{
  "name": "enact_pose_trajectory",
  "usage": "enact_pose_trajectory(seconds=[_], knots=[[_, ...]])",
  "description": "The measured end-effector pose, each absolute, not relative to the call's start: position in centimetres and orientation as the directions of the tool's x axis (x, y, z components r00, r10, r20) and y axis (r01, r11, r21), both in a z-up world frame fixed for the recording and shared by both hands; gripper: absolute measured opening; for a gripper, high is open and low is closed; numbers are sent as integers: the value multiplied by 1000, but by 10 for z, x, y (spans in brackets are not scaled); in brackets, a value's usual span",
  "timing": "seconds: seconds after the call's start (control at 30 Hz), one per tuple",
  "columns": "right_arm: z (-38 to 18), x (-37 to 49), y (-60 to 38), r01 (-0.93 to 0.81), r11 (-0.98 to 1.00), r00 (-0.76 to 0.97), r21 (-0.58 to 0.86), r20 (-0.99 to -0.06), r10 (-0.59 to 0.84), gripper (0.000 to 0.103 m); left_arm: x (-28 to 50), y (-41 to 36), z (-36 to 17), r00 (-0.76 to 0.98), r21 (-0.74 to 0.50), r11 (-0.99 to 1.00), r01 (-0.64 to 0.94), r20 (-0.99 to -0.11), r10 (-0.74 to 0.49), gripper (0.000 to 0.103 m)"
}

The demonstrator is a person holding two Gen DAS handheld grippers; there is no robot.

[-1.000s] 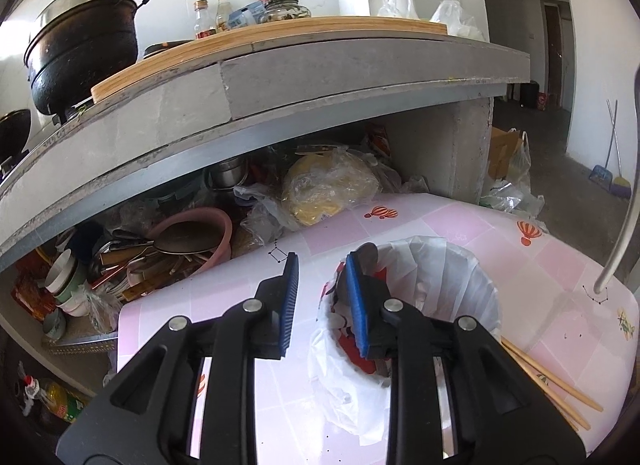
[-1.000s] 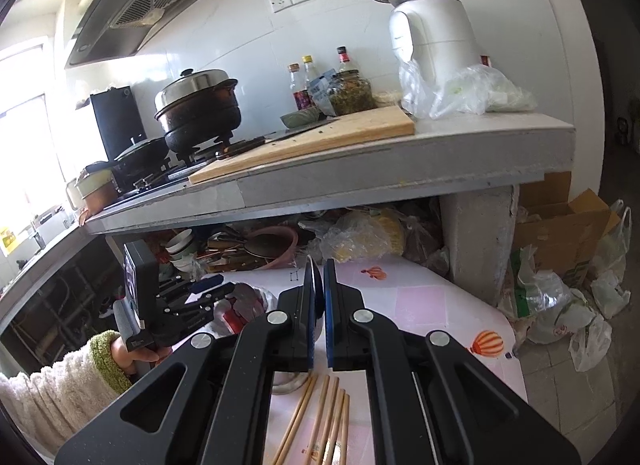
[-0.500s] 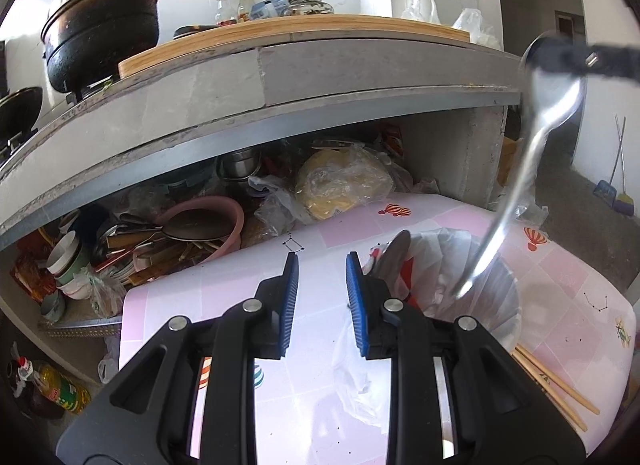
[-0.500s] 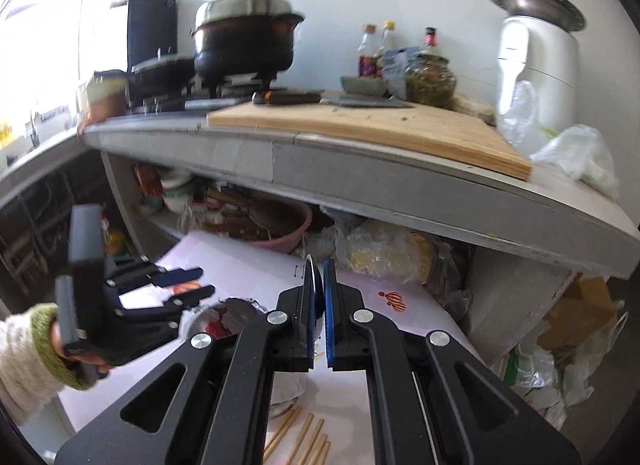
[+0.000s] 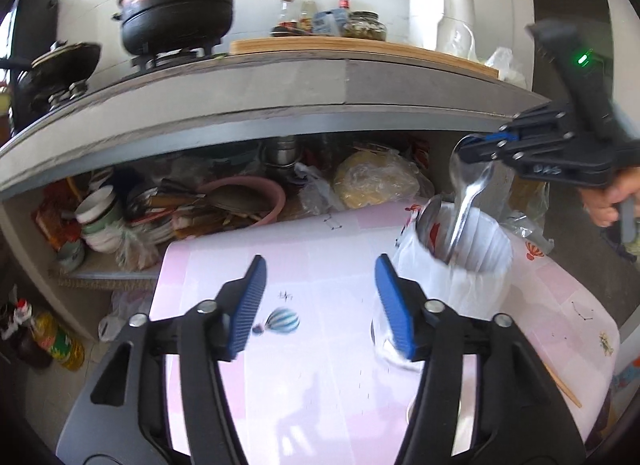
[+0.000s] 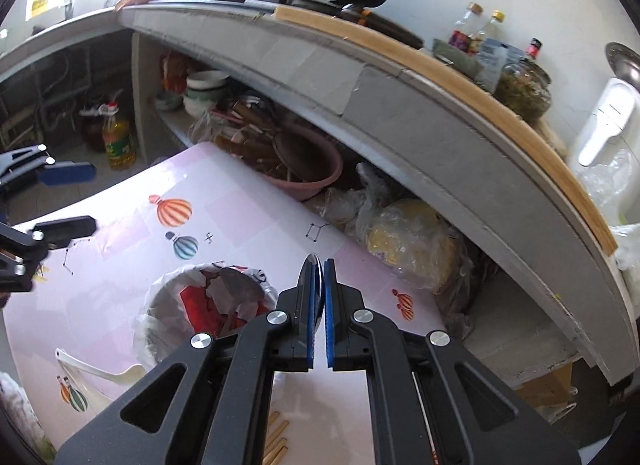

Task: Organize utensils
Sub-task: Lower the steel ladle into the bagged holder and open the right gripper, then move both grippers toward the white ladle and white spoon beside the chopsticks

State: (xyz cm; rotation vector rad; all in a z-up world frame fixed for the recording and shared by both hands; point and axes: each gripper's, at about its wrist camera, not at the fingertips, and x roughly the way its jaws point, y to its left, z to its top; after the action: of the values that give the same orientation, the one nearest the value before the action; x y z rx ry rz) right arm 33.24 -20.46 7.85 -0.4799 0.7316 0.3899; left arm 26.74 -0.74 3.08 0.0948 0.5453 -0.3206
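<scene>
Kitchen, pink balloon-print tabletop (image 5: 328, 345) pushed against a cluttered concrete shelf. Bag-lined utensil container (image 5: 464, 261) stands on it. Right gripper (image 5: 476, 147) has its jaws shut on the bowl of a steel spoon (image 5: 466, 205), handle hanging down into the container's mouth; probably held that way so it drops in upright. Left gripper (image 5: 318, 297) jaws are opening with nothing between them, just beside the container. White ladle (image 6: 104, 373) and chopsticks (image 6: 276, 441) lie on the tabletop, still unsorted.

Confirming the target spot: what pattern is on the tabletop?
Pale pink squares with small hot-air balloons on the tabletop; clearest in the right wrist view.
</scene>
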Motion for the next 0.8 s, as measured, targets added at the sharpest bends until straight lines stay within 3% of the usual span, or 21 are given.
enact_pose_trajectory(seconds=[0.33,0.73,0.8], knots=[[53,336,-185,-556,781,627,-282,-760,172,4,224,18,15,811,-17,962,271,-534,-238,72],[42,336,-189,-553,793,599,-256,-784,164,5,204,23,0,797,-41,965,260,-554,-239,78],[44,337,-192,-548,801,595,-243,-786,168,9,201,25,-1,797,-43,966,256,-556,-236,79]])
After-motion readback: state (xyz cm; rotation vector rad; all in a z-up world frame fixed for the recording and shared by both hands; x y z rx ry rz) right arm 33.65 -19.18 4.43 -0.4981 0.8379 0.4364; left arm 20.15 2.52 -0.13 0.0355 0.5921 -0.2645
